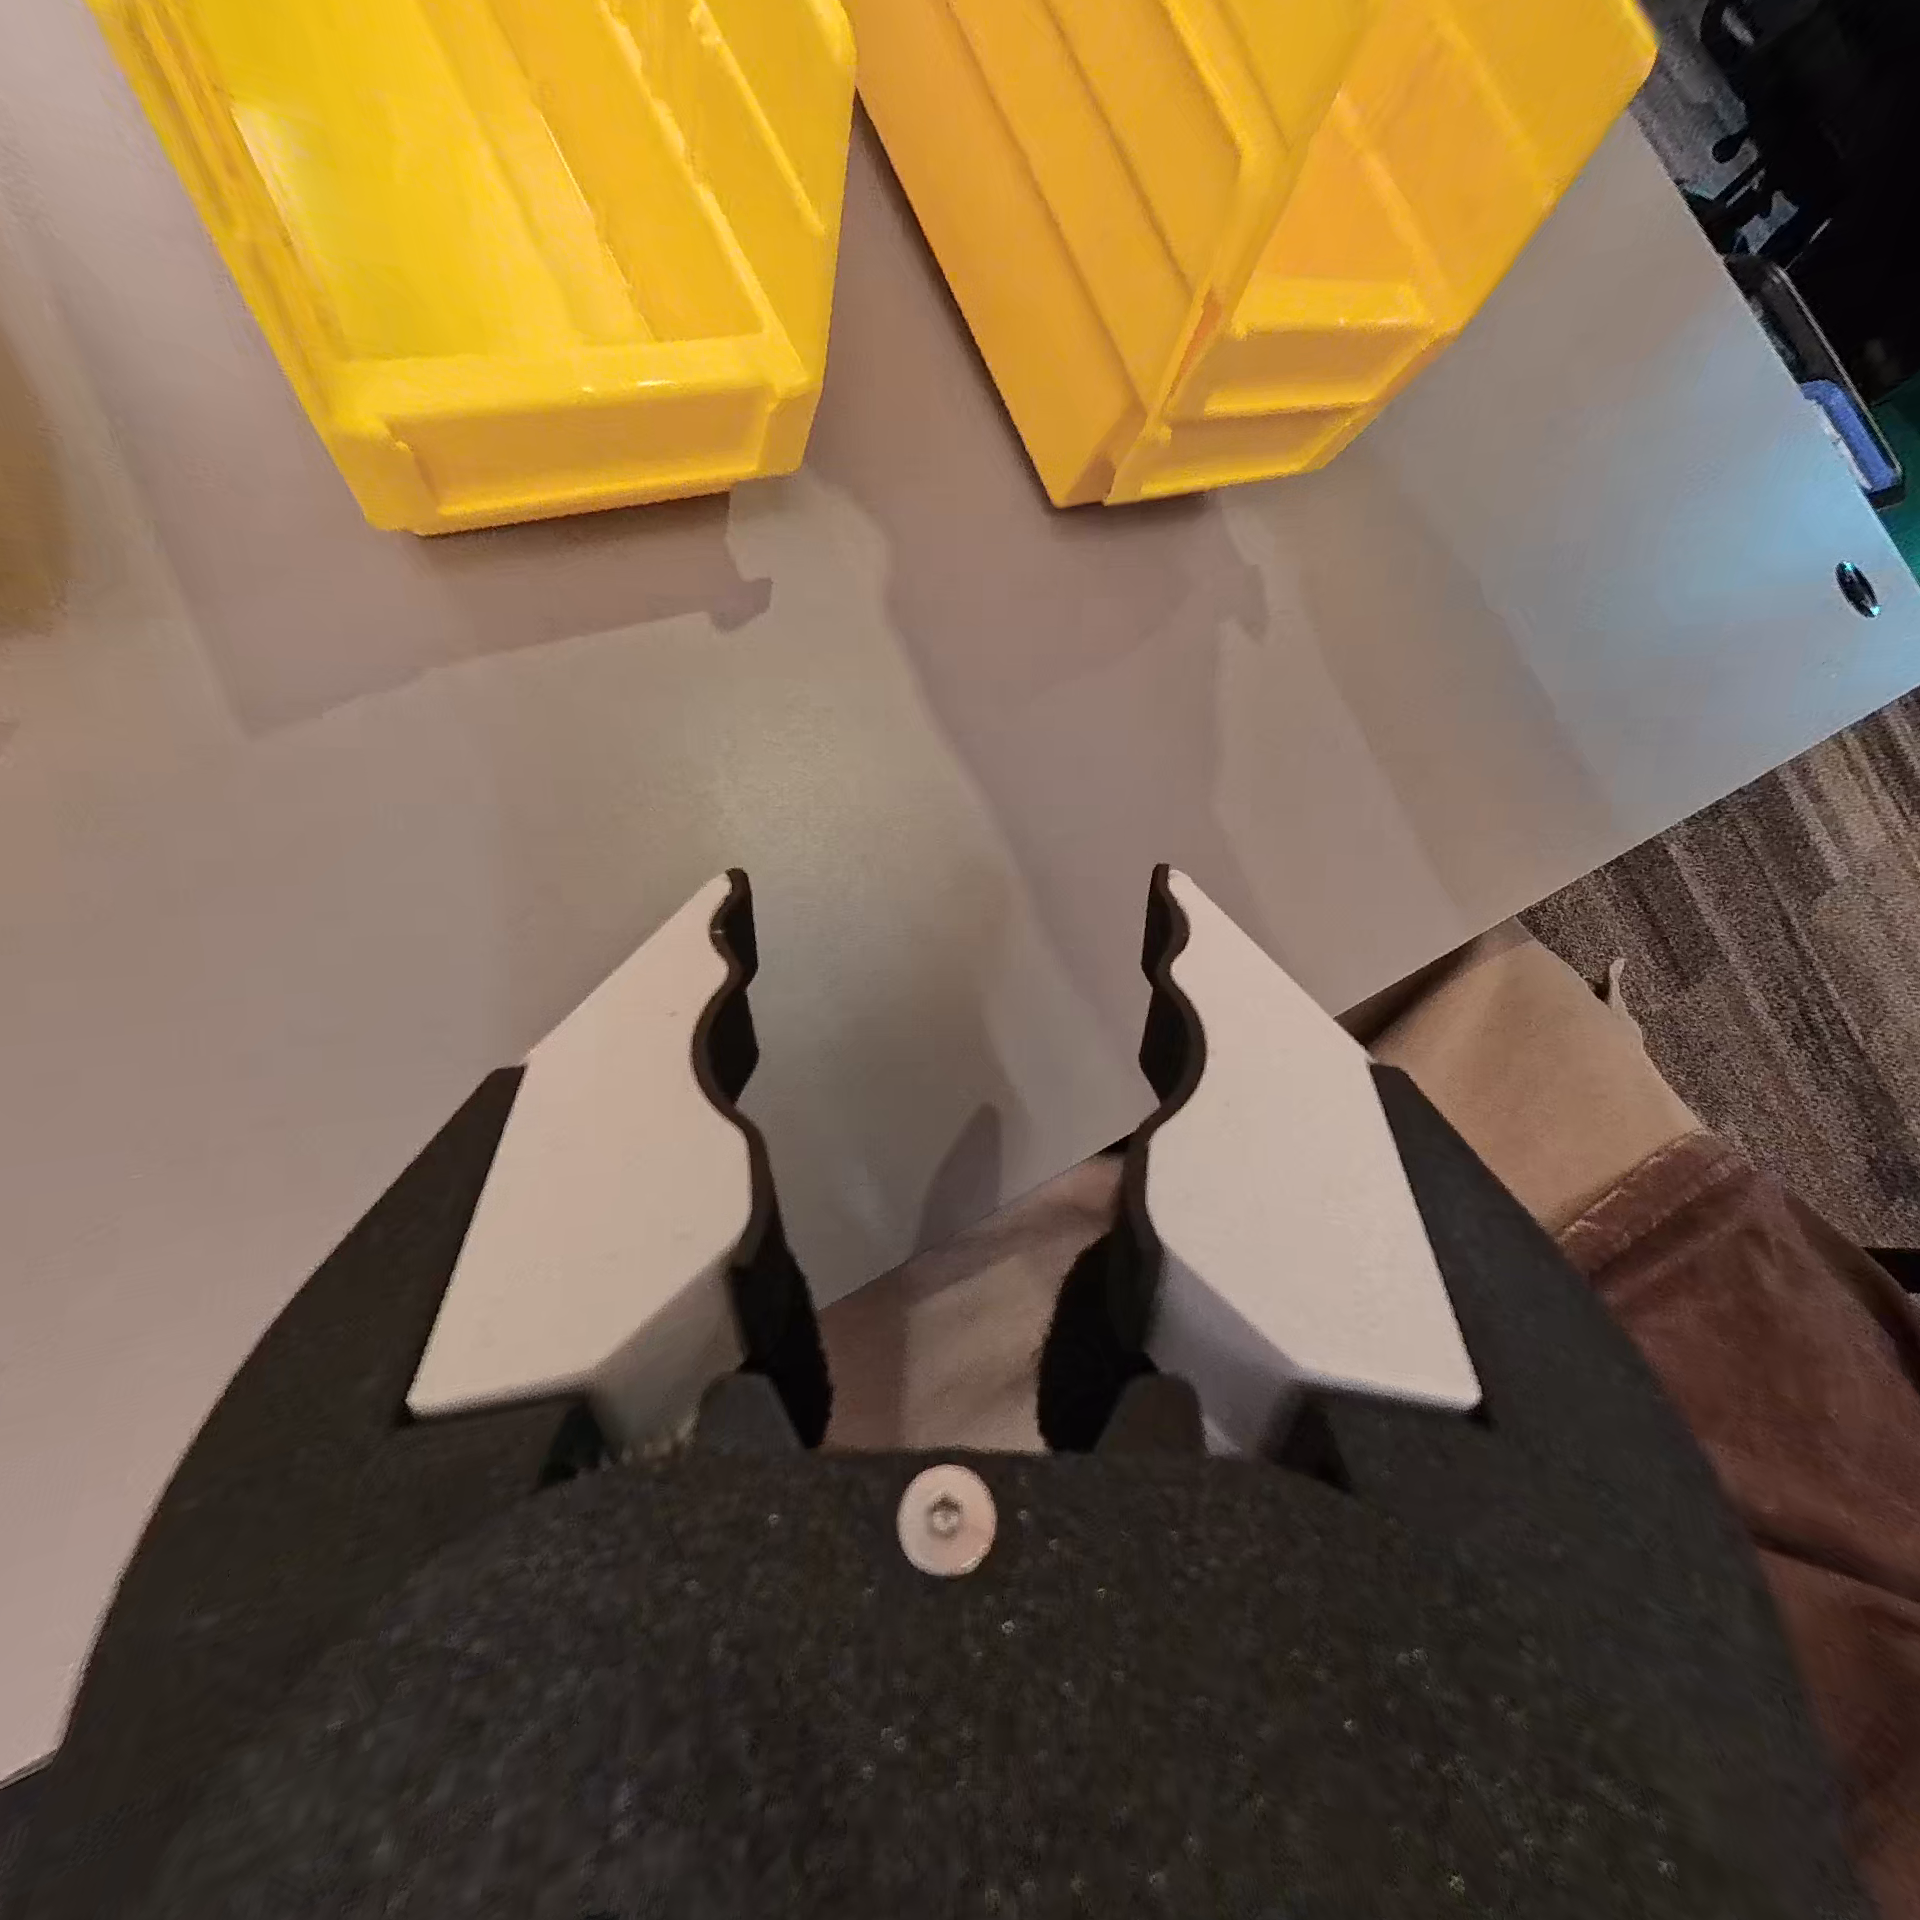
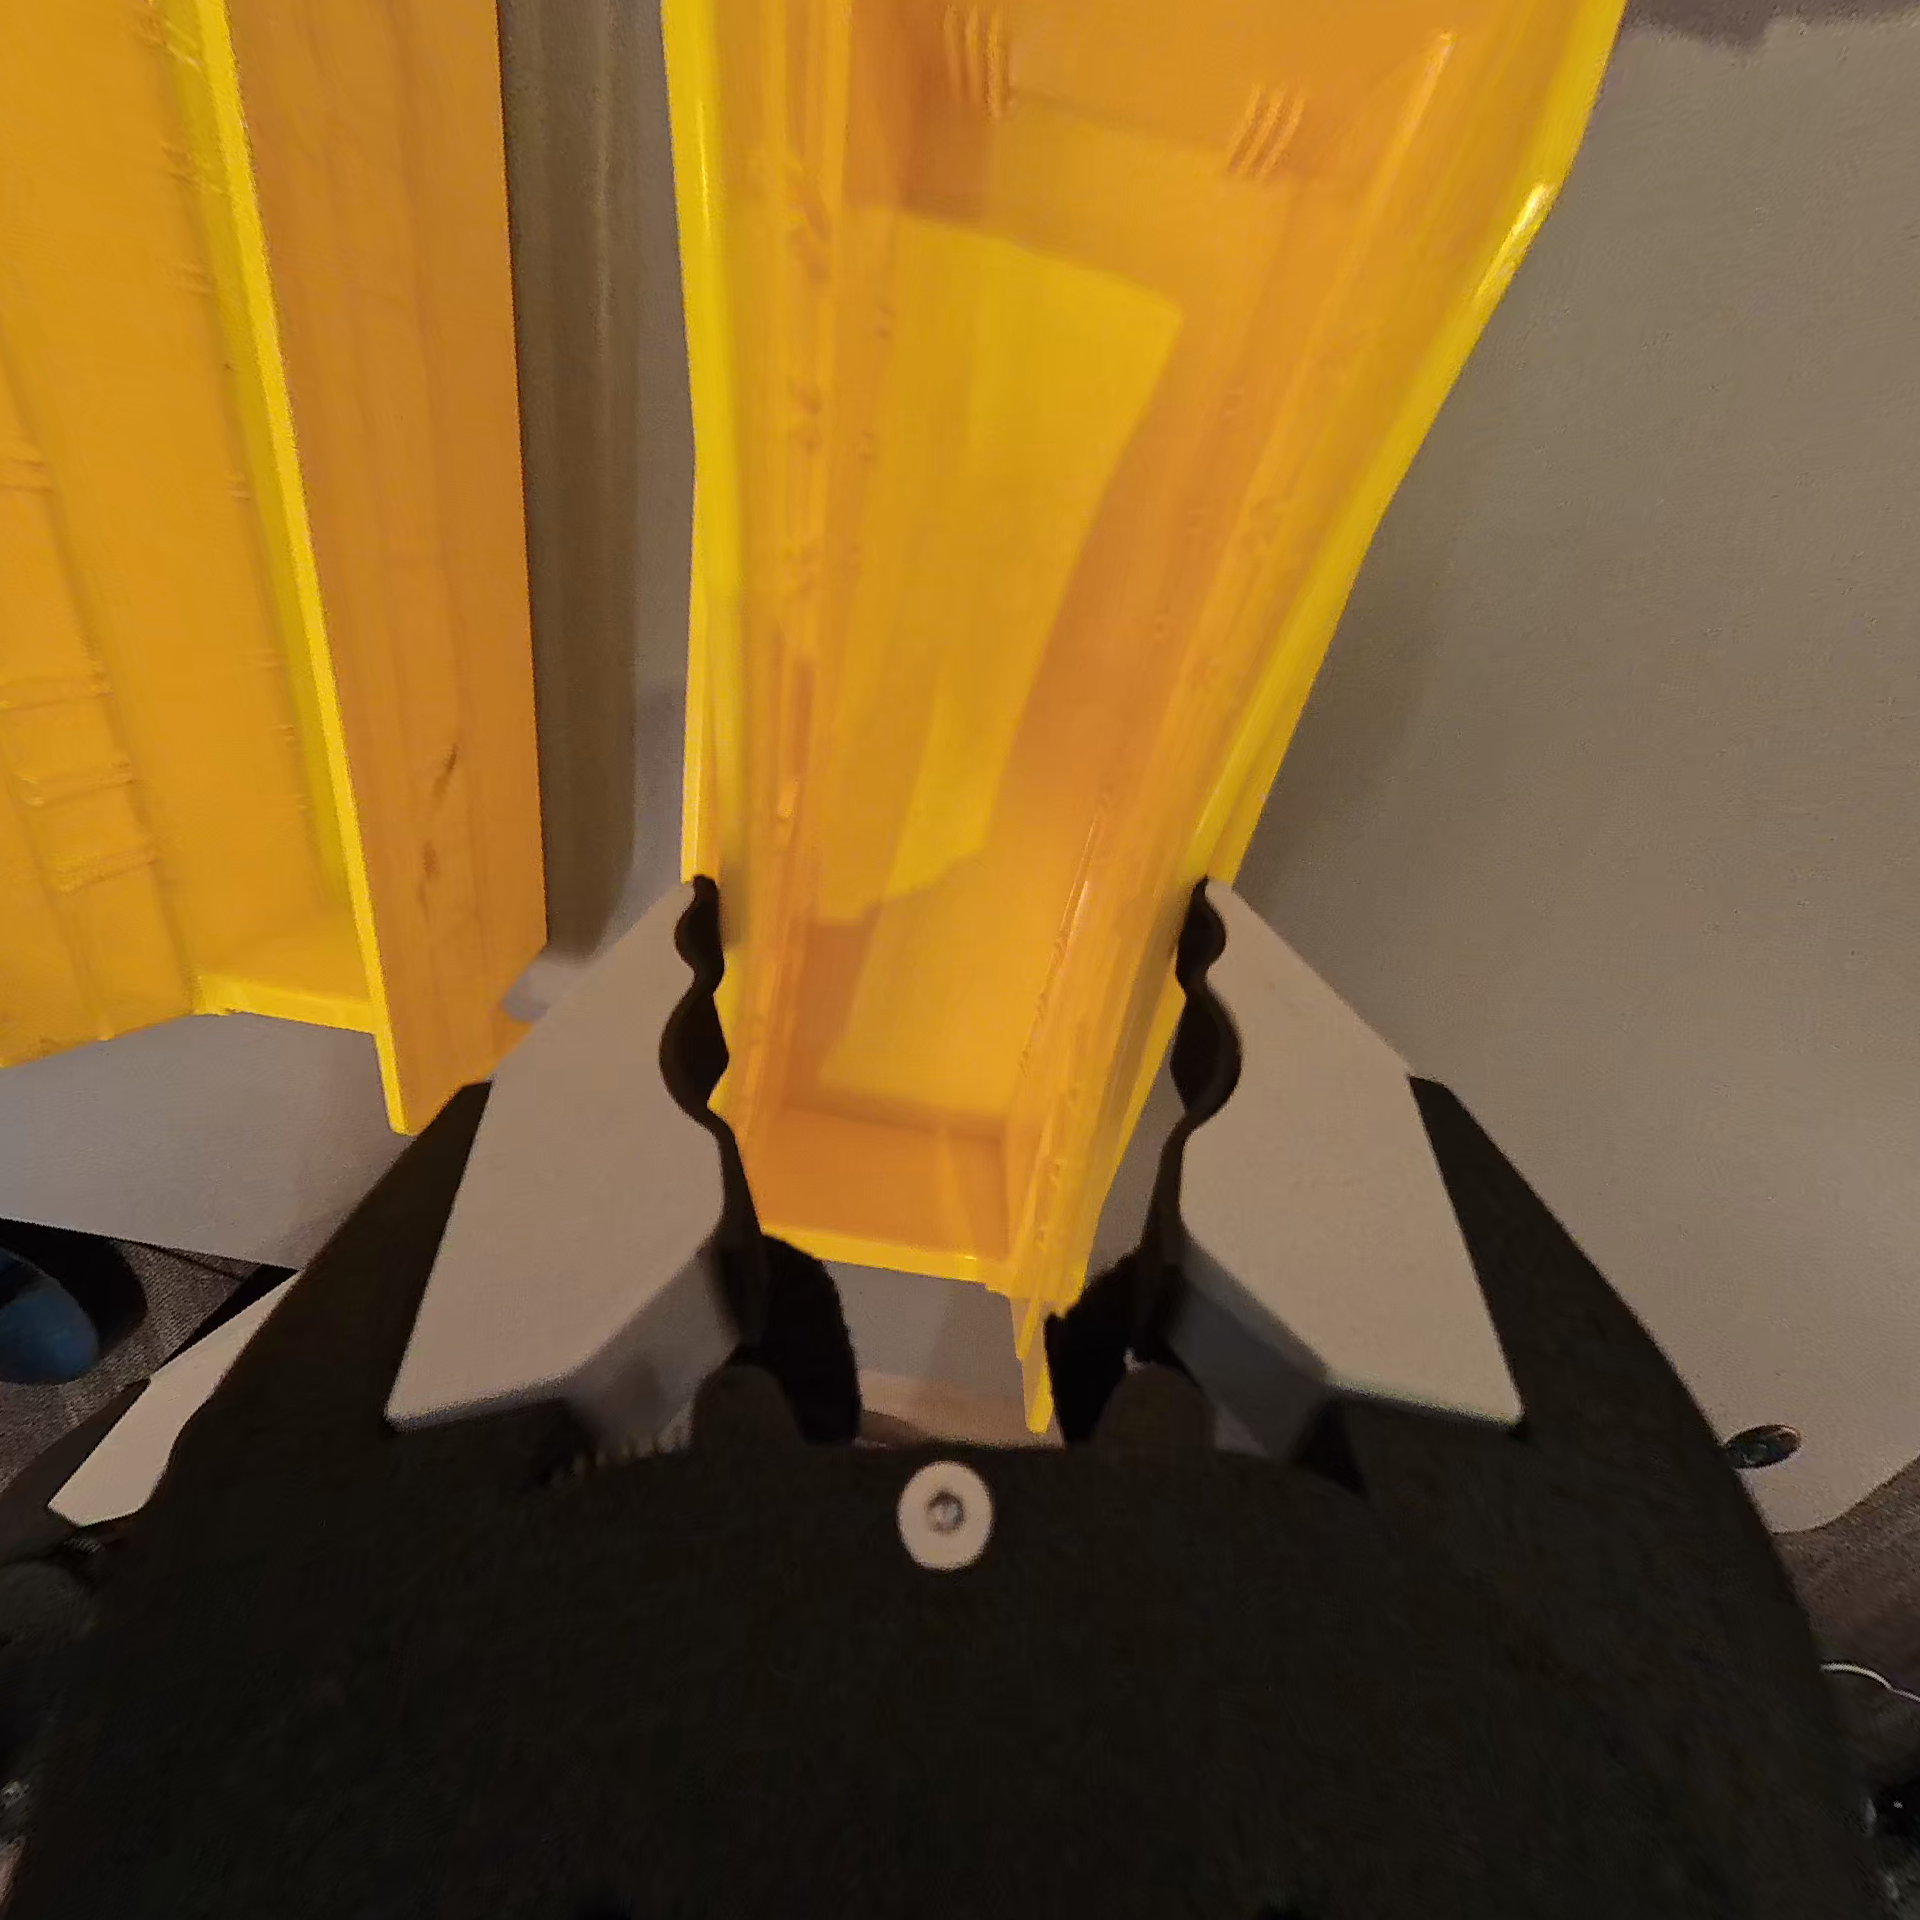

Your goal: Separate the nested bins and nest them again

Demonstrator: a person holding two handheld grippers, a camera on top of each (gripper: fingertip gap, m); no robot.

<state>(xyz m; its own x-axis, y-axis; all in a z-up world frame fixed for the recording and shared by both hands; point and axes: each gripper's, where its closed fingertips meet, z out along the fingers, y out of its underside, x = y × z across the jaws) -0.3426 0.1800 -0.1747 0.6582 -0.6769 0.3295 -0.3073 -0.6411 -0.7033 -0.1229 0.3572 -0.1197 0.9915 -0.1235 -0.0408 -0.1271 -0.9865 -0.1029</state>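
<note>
Left tool (image 1: 948,883): fingers spread wide, nothing between them; it hangs over bare worktop, well apart from both bin groups, which lie beyond its tips.
Right tool (image 2: 951,894): fingers spread, straddling the near end of a yellow bin; the bin's walls sit just inside both wavy black pads (image 2: 698,997). Cannot tell whether the pads touch the walls.
Left bin (image 1: 499,260): yellow, open top up, standing on the worktop at the far left of the left wrist view; near end with its lipped front faces the tool. In the right wrist view it shows at the left edge, just beside the straddled bin with a strip of worktop between them.
Right bins (image 1: 1236,260): two yellow bins, one seated inside the other, inner rim stepped above the outer at the near end; they stand to the right of the left bin, a gap of worktop between.
Straddled bin (image 2: 997,623): interior visible from above, floor and long side walls running away from the camera; picture is motion-blurred.
Worktop (image 1: 520,831): pale grey, smooth; right corner rounded, with a small metal fitting (image 1: 1857,603) near the edge.
Floor (image 1: 1766,935): striped grey-brown carpet, right of the worktop.
Person: brown sleeve (image 1: 1766,1351) and beige cloth at the near right, behind the left tool.
</note>
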